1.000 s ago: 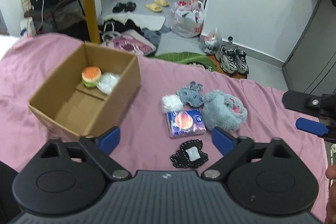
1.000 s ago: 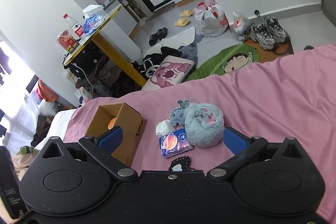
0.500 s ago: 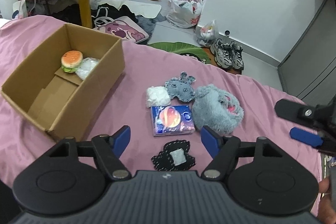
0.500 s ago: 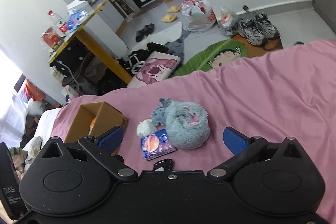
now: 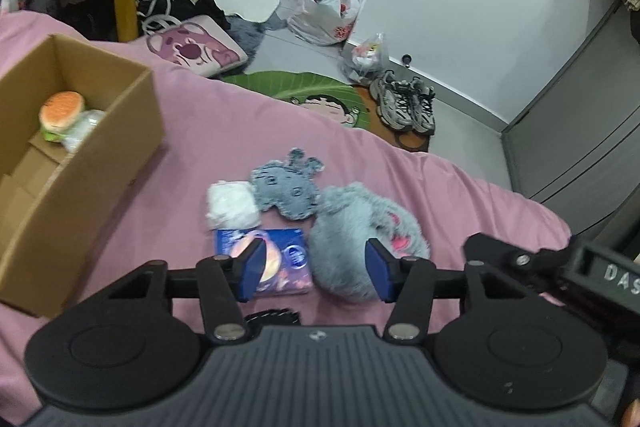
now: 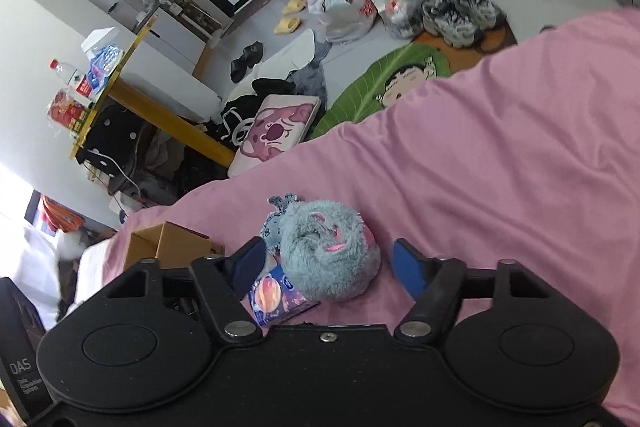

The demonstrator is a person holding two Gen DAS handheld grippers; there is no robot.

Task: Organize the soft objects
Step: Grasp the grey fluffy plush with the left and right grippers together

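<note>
We see a bed with a pink sheet [image 5: 400,179] that fills the middle and lower part of both views; all the soft things lie on it. At the left edge of the left wrist view stands an open cardboard box [image 5: 100,171], and inside it, in the far corner, sit a burger toy [image 5: 61,109] and a clear plastic bag [image 5: 86,123] that touch each other.

In the centre of this view lies a grey furry plush [image 5: 352,223], rolled into a ball with some pink inside. Just to its upper left is a flat grey plush toy [image 5: 286,185], touching it. Below that toy lies a blue tissue pack [image 5: 286,267], touching the furry plush on its left side. A white soft bundle [image 5: 231,205] lies above the pack, at the left of the flat toy. Of a black patch [image 5: 272,317] only the top edge shows, above the gripper body.

The left gripper [image 5: 316,269] hovers over the pack and the furry plush; its jaws stand moderately apart and hold nothing. In the right wrist view, the right gripper [image 6: 326,263] has its jaws wide on both sides of the furry plush [image 6: 326,247], and we cannot tell if they touch it.
</note>
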